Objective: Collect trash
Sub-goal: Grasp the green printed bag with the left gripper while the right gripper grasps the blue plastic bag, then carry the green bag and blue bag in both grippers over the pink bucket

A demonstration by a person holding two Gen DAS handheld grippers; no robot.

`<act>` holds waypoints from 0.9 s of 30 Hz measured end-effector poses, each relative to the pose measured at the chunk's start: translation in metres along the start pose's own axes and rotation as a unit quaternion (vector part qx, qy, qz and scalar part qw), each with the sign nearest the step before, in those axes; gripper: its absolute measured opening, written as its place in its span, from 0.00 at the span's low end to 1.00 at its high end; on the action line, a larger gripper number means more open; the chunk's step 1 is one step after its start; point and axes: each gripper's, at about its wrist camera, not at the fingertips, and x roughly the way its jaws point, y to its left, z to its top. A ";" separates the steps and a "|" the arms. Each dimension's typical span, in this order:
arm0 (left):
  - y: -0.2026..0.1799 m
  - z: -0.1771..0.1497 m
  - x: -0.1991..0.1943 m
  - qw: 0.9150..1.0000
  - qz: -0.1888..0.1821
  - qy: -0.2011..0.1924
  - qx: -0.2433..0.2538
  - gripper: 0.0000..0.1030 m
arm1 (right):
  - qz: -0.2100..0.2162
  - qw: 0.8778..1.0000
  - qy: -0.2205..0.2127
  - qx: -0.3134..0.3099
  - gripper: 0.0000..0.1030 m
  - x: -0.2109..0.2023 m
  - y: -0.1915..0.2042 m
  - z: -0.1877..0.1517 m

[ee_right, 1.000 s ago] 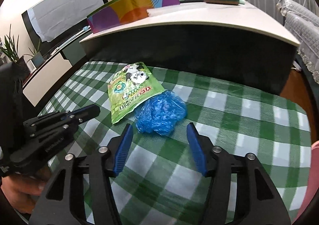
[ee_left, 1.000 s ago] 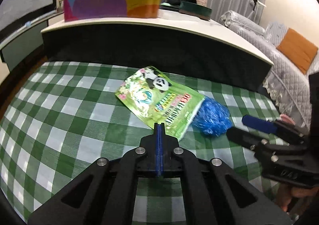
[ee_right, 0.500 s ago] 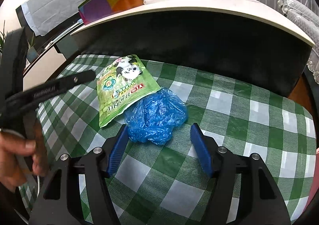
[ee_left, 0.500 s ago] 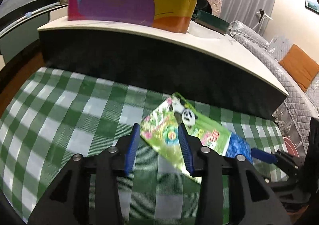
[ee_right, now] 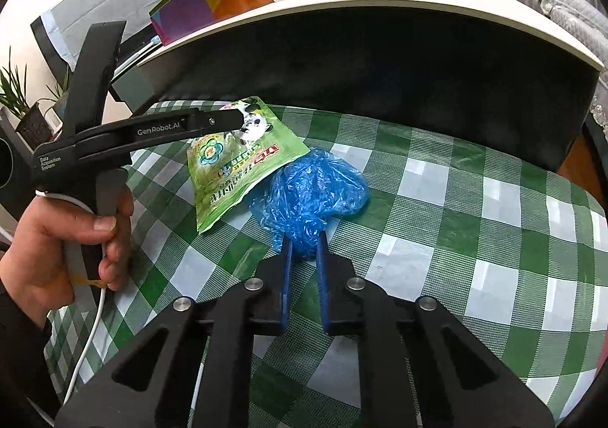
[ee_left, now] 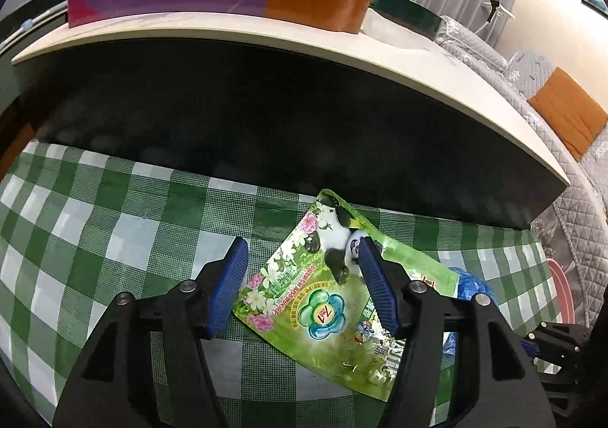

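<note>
Right gripper pinches blue plastic wad, seemingly firmly.

We see the pouch partly covered by a claw finger; the blue bag mostly hides behind it.

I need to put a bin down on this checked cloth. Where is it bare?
Bare checked cloth lies right of the blue plastic wad, and more left of the green panda pouch. The middle is crowded: pouch, wad, left gripper and right gripper.
</note>
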 end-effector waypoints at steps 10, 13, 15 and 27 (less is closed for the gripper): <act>-0.019 -0.018 -0.021 1.000 -0.002 0.011 0.029 0.11 | -0.026 1.000 -0.007 0.013 0.08 -0.009 -0.007 -0.004; -0.023 -0.027 -0.036 0.999 -0.013 0.012 0.029 0.06 | -0.035 0.999 -0.013 0.026 0.08 -0.018 -0.013 -0.006; -0.025 -0.034 -0.045 1.000 -0.023 0.012 0.018 0.05 | -0.042 0.999 -0.017 0.029 0.07 -0.025 -0.013 -0.008; -0.034 -0.057 -0.121 0.998 -0.026 -0.046 0.017 0.01 | -0.071 0.995 -0.069 0.003 0.06 -0.094 0.004 -0.020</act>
